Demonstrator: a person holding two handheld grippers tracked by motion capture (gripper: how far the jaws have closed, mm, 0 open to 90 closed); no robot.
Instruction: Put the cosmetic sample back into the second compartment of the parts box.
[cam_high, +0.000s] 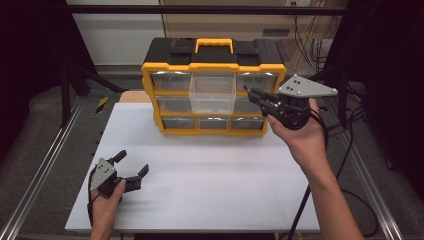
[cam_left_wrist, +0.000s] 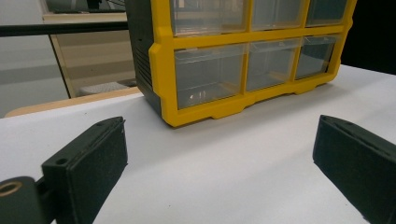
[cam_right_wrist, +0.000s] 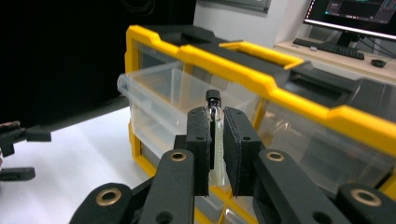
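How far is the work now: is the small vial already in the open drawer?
Done: the top middle drawer of the yellow organizer is pulled out. In hand: the right gripper clamps a small glass vial beside that drawer. Left: putting the vial in, probably closing the drawer. The left gripper rests open on the table.

vial (cam_right_wrist: 214, 122) lower half hidden between claw jaws

You see a yellow and black box (cam_high: 214, 90) with see-through drawers (cam_high: 212, 93), a white table (cam_high: 200, 170), and black grippers (cam_high: 131, 170).
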